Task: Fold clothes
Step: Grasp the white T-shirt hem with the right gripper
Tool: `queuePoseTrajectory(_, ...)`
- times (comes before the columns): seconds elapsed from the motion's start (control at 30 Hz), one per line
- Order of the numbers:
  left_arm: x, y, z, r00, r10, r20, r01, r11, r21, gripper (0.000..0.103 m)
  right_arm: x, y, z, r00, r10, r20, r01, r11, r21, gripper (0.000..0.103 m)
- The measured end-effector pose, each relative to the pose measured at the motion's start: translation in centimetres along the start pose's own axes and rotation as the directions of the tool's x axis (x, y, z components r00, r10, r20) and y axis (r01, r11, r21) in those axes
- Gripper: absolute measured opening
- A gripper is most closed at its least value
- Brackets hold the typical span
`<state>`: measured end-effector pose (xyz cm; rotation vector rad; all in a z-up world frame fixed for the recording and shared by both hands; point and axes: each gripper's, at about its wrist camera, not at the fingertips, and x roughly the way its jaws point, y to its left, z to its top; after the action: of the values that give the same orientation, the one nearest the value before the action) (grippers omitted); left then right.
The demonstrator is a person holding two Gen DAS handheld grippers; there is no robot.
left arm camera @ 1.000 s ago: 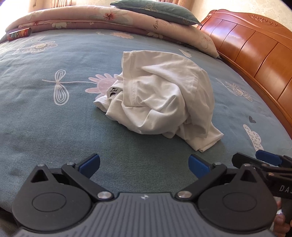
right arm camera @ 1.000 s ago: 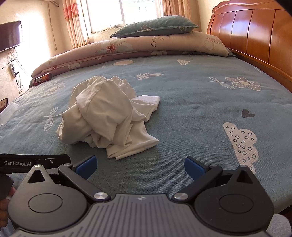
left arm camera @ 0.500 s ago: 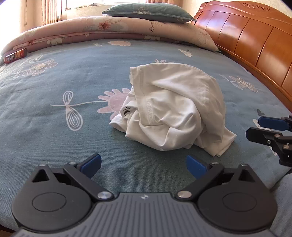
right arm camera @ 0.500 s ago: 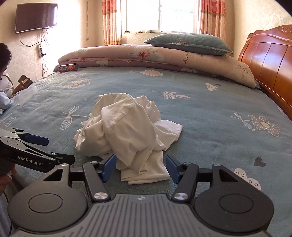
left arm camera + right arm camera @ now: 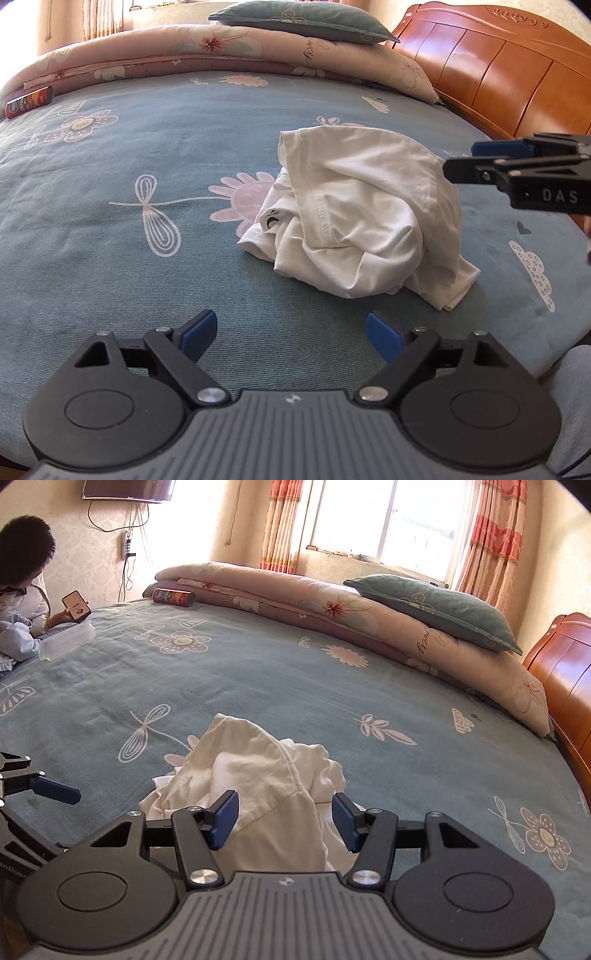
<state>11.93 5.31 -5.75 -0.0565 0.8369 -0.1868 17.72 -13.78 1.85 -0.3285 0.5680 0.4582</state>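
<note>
A crumpled white garment (image 5: 364, 221) lies in a heap on the blue flowered bedspread (image 5: 147, 155), about mid-bed and toward the right side, well short of the wooden headboard (image 5: 498, 70) at the far right. The left gripper (image 5: 291, 334) hangs over bare bedspread near the front edge, short of the heap; its jaws stand wide apart and are closing slightly, with only the cover showing between the blue pads (image 5: 197, 334). The garment's nearest hem lies just beyond and to the right of that gap, not touching either pad. The right gripper (image 5: 284, 821) is over the near side of the heap, its jaws about half apart, and folds of the white cloth show in the gap between the pads (image 5: 225, 819). Whether the pads press the cloth or merely straddle it cannot be told; there is visible space at the right pad. From the left wrist view the right gripper comes in from the right edge, level with the top of the heap. At the far end of the bed lies a long rolled pink quilt (image 5: 332, 605) with a teal pillow (image 5: 436, 609) resting on it, and a red can (image 5: 173, 597) lies on its side at the quilt's left end. At the far left a seated person (image 5: 22, 590) holds a phone (image 5: 76, 605).
</note>
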Motion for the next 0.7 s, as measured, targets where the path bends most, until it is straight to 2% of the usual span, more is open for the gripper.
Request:
queuePoseTrajectory(0.1, 0.2, 0.0, -0.2, 1.0, -0.004, -0.01, 0.004, 1.0, 0.008, 0.088, 2.0, -0.7, 1.1, 0.999, 0.036, -0.019, -0.036, 0.999, 0.009, 0.06)
queuePoseTrajectory(0.2, 0.4, 0.2, -0.2, 1.0, -0.01, -0.018, 0.01, 1.0, 0.003, 0.088, 4.1, -1.3, 1.5, 0.995, 0.079, -0.058, -0.077, 0.996, 0.044, 0.051)
queuePoseTrajectory(0.27, 0.4, 0.3, -0.1, 1.0, -0.006, -0.017, 0.006, 1.0, 0.003, 0.088, 4.9, -1.4, 1.3, 0.991, 0.113, -0.078, -0.107, 0.991, 0.074, 0.034)
queuePoseTrajectory(0.3, 0.4, 0.4, -0.1, 1.0, -0.004, -0.016, 0.004, 1.0, 0.003, 0.088, 5.0, -1.4, 1.2, 0.988, 0.131, -0.079, -0.125, 0.989, 0.083, 0.018)
queuePoseTrajectory(0.4, 0.4, 0.3, 0.1, 1.0, 0.003, -0.015, -0.003, 1.0, 0.007, 0.088, 4.4, -1.4, 0.6, 0.985, 0.162, -0.066, -0.155, 0.983, 0.098, 0.012)
queuePoseTrajectory(0.53, 0.2, -0.4, 0.2, 1.0, 0.003, -0.008, -0.003, 1.0, 0.013, 0.088, 3.3, -2.0, 0.0, 0.983, 0.179, -0.051, -0.17, 0.975, 0.147, 0.011)
queuePoseTrajectory(0.7, -0.6, -1.8, 0.1, 1.0, -0.024, 0.001, 0.023, 0.998, 0.058, 0.089, 2.2, -1.6, -0.4, 0.983, 0.179, -0.046, -0.174, 0.98, 0.101, 0.013)
